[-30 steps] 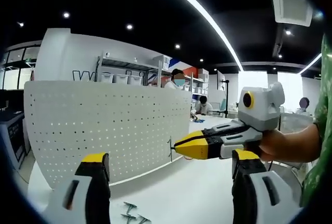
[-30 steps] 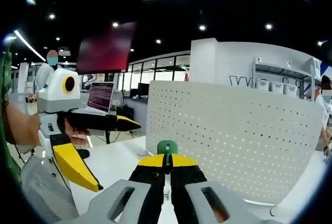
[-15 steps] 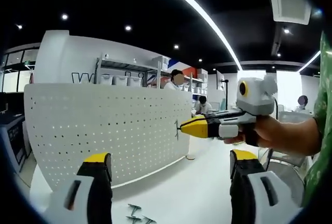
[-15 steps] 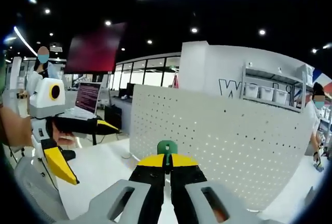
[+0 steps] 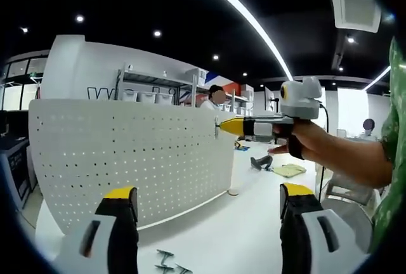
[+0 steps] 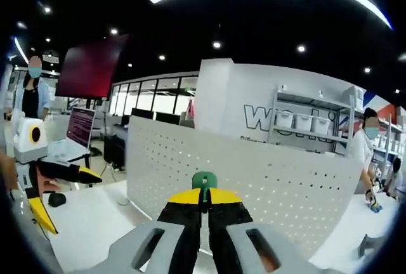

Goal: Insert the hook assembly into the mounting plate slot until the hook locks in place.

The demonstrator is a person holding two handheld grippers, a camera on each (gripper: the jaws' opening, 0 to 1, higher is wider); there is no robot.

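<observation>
Our right gripper (image 6: 204,199) is clamped tight on the green-tipped hook (image 6: 204,182), holding it up near the top edge of the white pegboard (image 5: 127,160). Our left gripper (image 5: 203,207) hangs wide open with nothing in it, over bare white table (image 5: 241,236) with spare hooks (image 5: 166,262). Wall lettering behind starts "W", the rest unreadable.

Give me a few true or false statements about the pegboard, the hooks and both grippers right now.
1. The right gripper is shut on a small dark metal hook. True.
2. That hook is near the top edge of the white perforated pegboard. True.
3. The left gripper is clamped on a hook. False: its jaws stand wide apart with nothing between them.
4. The spare metal hooks hang on the pegboard. False: they lie on the white table in front of it.
</observation>
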